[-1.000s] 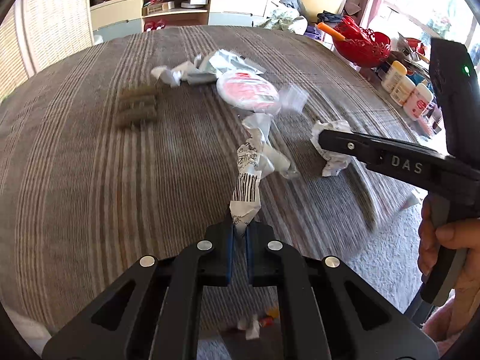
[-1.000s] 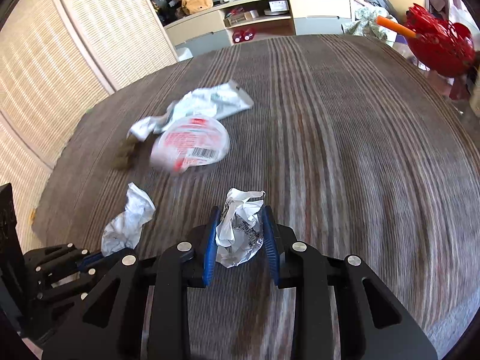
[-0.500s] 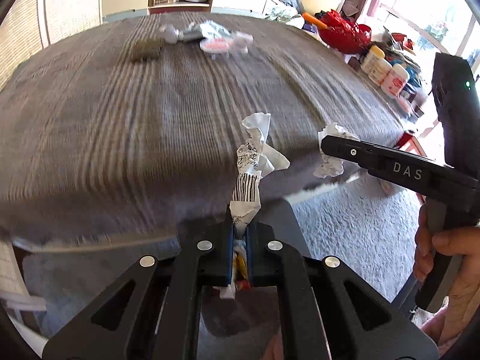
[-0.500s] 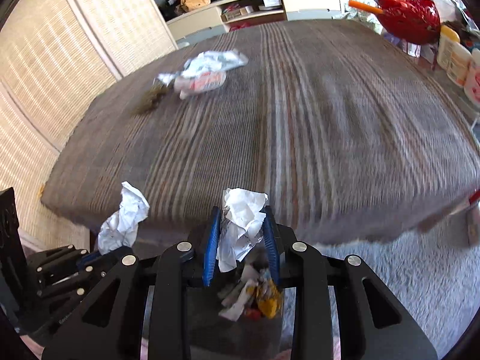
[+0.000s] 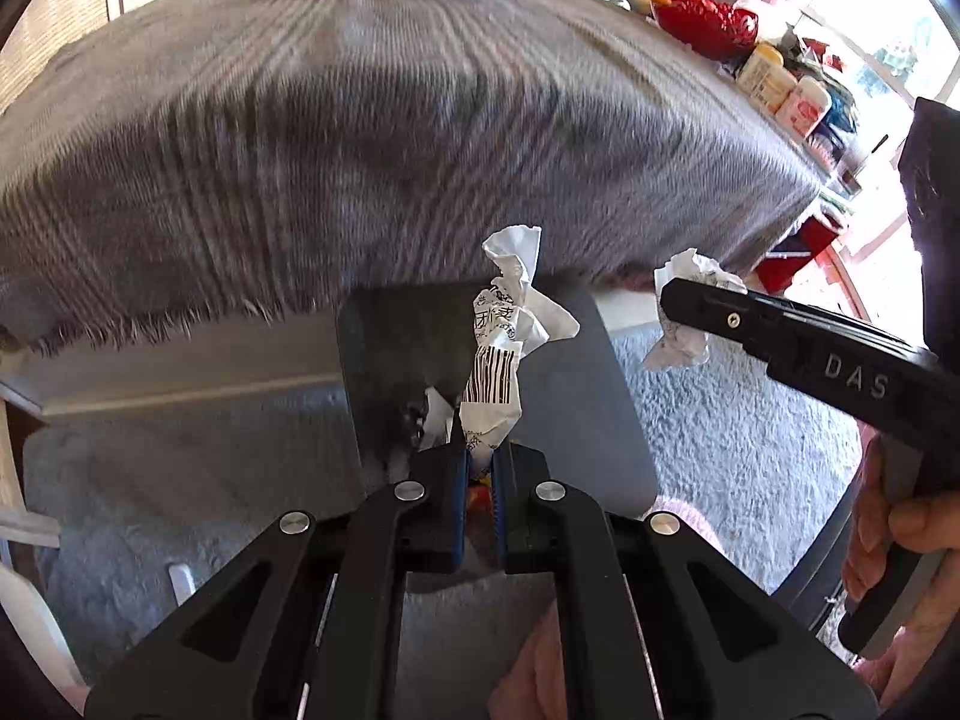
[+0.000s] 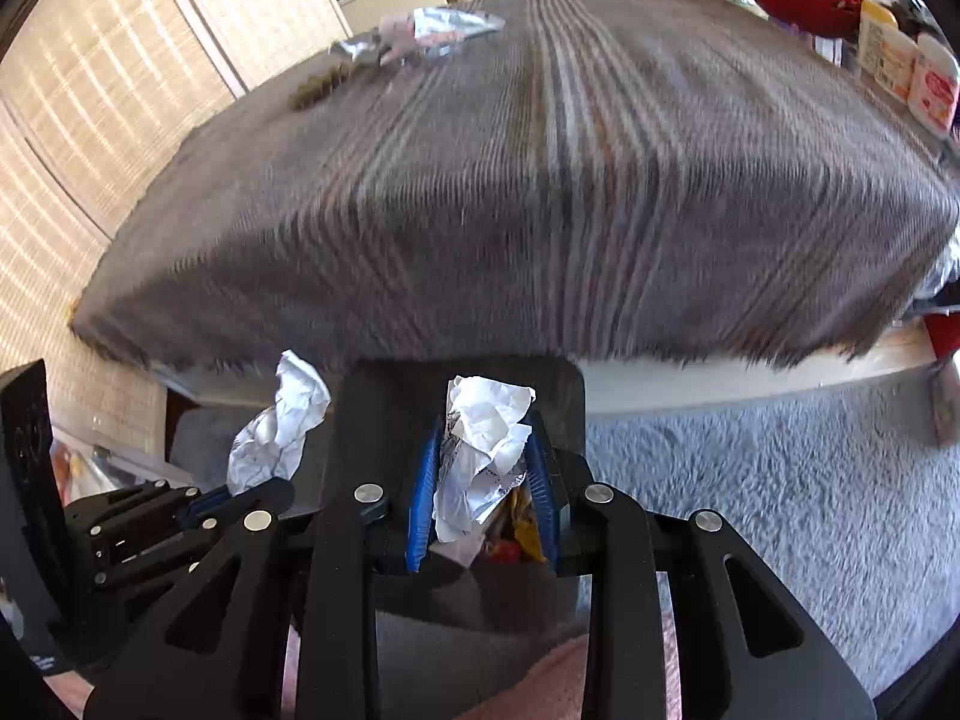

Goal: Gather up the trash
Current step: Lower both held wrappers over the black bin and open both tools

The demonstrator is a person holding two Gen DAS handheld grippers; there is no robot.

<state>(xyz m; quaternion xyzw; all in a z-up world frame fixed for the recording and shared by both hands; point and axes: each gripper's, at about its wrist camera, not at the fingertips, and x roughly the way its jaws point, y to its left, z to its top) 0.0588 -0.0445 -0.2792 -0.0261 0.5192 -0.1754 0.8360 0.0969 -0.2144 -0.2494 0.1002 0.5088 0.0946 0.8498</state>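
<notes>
Now, left tool: I pinch a wrapper over the bin.
Right tool: clamps paper, poised to drop.

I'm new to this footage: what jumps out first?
Each gripper clamps crumpled paper above a dark bin: the left gripper pinches a barcoded wrapper, the right gripper a white paper wad. Behind, the striped grey cloth carries more litter at its far end.

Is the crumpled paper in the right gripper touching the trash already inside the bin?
Cannot tell. In the right wrist view the crumpled paper overlaps the trash in the bin, hiding any contact or gap.
</notes>
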